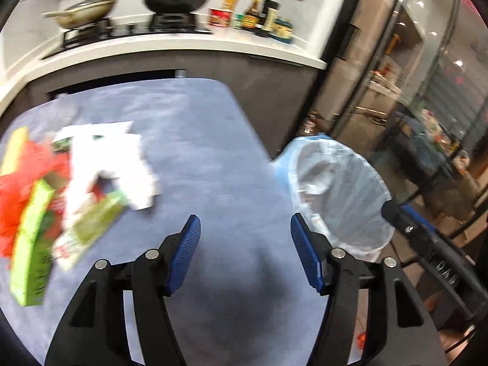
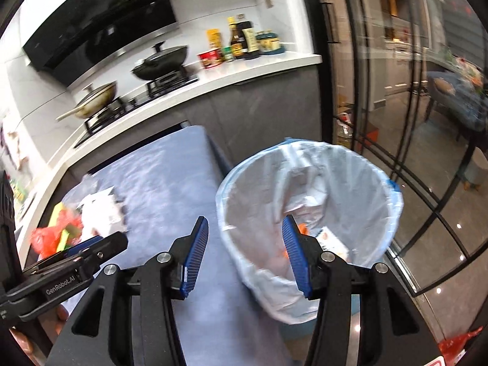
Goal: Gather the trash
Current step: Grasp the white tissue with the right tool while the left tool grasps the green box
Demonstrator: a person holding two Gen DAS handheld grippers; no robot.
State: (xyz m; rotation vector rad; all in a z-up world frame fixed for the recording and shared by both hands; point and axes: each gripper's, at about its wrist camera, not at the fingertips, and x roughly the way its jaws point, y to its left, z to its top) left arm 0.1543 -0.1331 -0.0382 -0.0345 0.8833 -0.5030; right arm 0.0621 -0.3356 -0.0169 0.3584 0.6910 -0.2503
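A pile of trash lies on the blue-grey table: white paper, a red plastic bag, a green carton and a green-white wrapper. My left gripper is open and empty over the table, right of the pile. A bin lined with a clear bag stands beside the table's right edge and holds a few scraps. My right gripper is open and empty above the bin's near rim. The pile also shows in the right wrist view.
A kitchen counter behind the table carries a stove with two woks and several bottles and jars. Glass doors with black frames stand to the right of the bin. A red bag lies on the floor.
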